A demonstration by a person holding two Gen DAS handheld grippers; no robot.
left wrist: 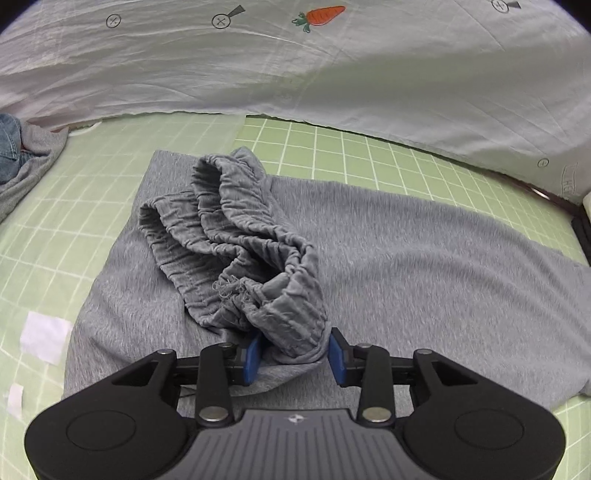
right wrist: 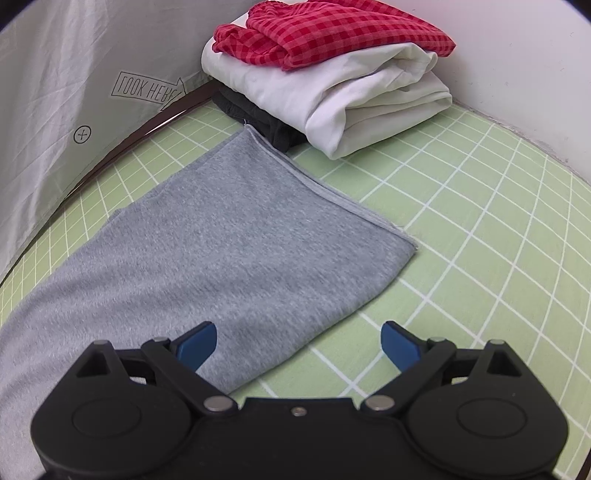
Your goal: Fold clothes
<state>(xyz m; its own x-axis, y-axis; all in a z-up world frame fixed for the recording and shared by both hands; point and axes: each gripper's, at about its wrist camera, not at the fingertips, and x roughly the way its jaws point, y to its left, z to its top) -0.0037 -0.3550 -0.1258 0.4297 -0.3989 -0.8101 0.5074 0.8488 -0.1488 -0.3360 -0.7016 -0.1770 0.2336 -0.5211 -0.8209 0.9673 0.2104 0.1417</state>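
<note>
Grey sweatpants (left wrist: pixel 406 254) lie flat on the green checked sheet (left wrist: pixel 332 147). Their gathered elastic waistband (left wrist: pixel 236 236) is folded back on top of the legs. My left gripper (left wrist: pixel 295 356) has its blue pads closed around the near end of the waistband. In the right wrist view the pant leg (right wrist: pixel 221 240) stretches away to its hemmed cuff (right wrist: pixel 325 192). My right gripper (right wrist: pixel 299 343) is open and empty, hovering over the near edge of the leg, its left pad (right wrist: pixel 195 345) above the cloth.
A white duvet with a carrot print (left wrist: pixel 325 16) lies along the far side. A stack of folded clothes, red checked (right wrist: pixel 332 33) on white (right wrist: pixel 351 96) on dark, stands past the cuff. Grey and denim garments (left wrist: pixel 22 158) lie far left. White paper scraps (left wrist: pixel 44 336) lie on the sheet.
</note>
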